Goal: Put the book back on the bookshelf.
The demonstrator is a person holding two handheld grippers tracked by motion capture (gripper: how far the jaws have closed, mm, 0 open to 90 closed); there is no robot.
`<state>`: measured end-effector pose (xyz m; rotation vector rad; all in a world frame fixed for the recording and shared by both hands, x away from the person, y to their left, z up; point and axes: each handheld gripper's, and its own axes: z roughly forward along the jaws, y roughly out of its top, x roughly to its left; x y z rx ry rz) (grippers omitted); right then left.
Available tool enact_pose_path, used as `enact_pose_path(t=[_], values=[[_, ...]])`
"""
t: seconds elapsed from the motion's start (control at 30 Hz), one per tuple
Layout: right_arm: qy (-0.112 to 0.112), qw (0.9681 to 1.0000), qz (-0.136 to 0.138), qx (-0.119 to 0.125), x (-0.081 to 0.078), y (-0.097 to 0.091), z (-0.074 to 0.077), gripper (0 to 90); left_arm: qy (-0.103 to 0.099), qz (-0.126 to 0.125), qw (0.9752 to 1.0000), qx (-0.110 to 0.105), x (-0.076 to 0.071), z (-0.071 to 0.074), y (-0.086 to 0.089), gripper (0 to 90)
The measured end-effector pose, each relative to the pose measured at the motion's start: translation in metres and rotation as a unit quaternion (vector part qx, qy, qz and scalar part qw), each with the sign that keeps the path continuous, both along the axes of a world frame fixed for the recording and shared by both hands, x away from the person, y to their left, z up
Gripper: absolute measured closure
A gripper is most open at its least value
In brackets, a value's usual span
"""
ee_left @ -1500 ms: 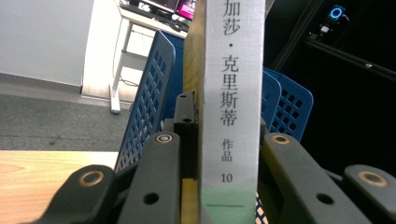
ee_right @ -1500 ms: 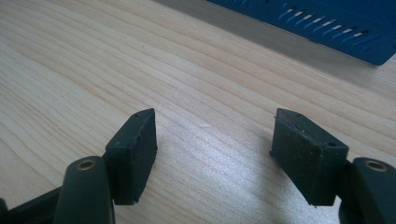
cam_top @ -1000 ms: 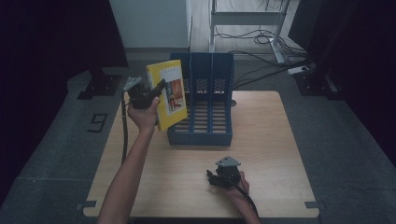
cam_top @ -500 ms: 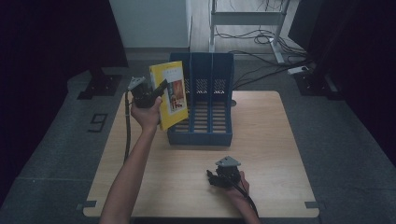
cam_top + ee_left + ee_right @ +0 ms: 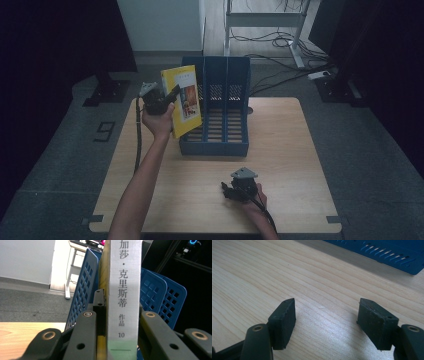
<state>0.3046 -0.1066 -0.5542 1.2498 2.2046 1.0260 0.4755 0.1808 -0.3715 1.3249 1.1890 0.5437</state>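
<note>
Left hand-held gripper (image 5: 172,95) clamped, raised

Black tongs (image 5: 172,96) – brass-ringed screws, grey top plate, black cable.

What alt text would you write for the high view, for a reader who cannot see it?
The left gripper holds a yellow book upright at the left end of a blue three-slot file rack on a wooden table. The right gripper rests open near the table's front edge.

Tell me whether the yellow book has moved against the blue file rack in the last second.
No. The yellow book, clamped in the left tool, sits at the same spot by the left front of the blue file rack as before.
</note>
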Motion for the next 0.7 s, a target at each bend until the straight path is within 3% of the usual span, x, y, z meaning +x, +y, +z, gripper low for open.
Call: enact_pose_path(t=[0.3,0.7], values=[[0.000,1.0000,0.000,0.000,0.000,0.000,0.000,30.2,-0.009,0.015,0.9998,0.012,0.007,-0.008,-0.007,75.1],[0.000,1.0000,0.000,0.000,0.000,0.000,0.000,30.2,-0.004,0.018,0.9998,0.013,0.020,-0.025,-0.016,75.1]])
